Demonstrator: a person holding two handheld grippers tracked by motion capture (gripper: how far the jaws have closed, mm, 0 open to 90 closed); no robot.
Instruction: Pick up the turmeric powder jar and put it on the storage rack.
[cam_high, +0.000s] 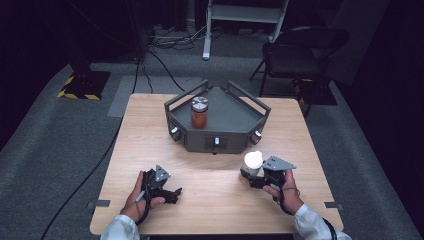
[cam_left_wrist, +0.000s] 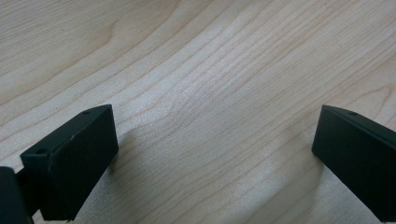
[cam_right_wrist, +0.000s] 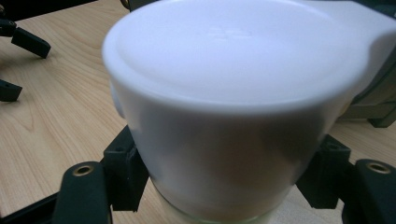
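The wooden surface is carrying everything, and a dark grey tray with raised rails and 3 knobs on its front faces is sitting toward its far side. Inside the tray, at its left, a jar of red contents with a metal lid is standing upright.

Near the surface's right front, just short of the tray, a white-lidded jar is standing with the right tongs closing around it: in the right gripper view the 2 jaws are sitting against either side of the body just below the wide white lid, pinching it. A clear rim at the bottom is suggesting glass, so it is probably stiff, smooth, fairly heavy for its size and breakable if dropped. The lid is overhanging the body, which is making the band under it a sensible place to hold, since the overhang would be stopping a downward slip; squeezing the lid alone would risk loosening it.

The left tongs are resting low over bare wood at the left front, spread wide and holding nothing.
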